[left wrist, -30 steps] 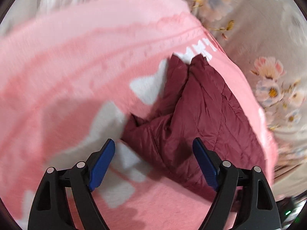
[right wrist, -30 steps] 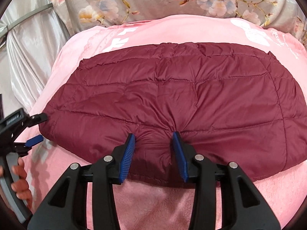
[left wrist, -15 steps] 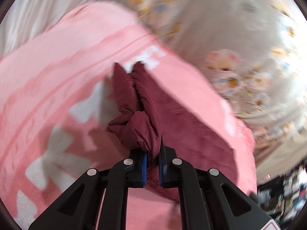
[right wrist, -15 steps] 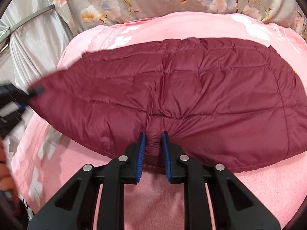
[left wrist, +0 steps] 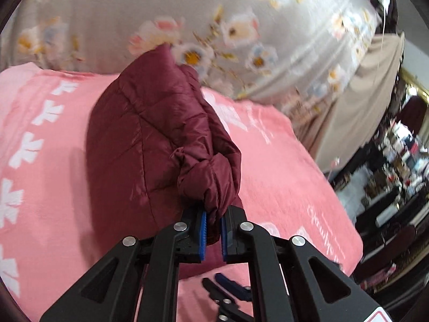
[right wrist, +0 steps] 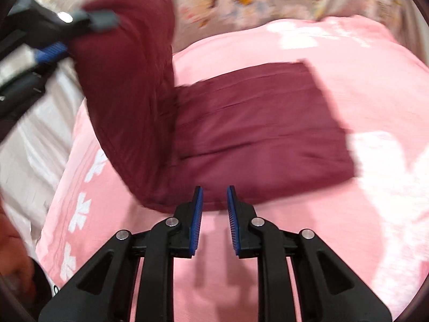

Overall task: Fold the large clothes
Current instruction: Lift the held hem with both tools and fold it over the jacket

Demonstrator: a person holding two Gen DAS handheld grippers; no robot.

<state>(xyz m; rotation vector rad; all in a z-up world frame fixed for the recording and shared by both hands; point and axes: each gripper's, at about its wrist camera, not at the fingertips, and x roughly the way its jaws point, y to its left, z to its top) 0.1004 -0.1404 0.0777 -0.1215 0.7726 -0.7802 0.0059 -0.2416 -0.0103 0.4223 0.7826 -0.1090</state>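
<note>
A dark red quilted jacket [right wrist: 254, 123] lies on the pink blanket [right wrist: 348, 214]. My left gripper [left wrist: 213, 234] is shut on a bunched end of the jacket [left wrist: 161, 139] and holds that end lifted off the blanket. In the right wrist view the left gripper [right wrist: 57, 39] shows at the upper left with the raised flap hanging from it. My right gripper [right wrist: 213, 220] is slightly open and empty, just in front of the jacket's near edge. It also shows in the left wrist view [left wrist: 228, 292], low on the blanket.
The pink blanket with white flower prints covers a bed. A floral grey sheet [left wrist: 187, 13] hangs behind it. White satin fabric [right wrist: 34, 145] lies at the left. A beige drape [left wrist: 362, 102] and cluttered shelves [left wrist: 396, 161] stand to the right.
My left gripper has lifted the gripped jacket end up and over toward the right. My right gripper has let go of the jacket's near edge, opened a little and drawn back.
</note>
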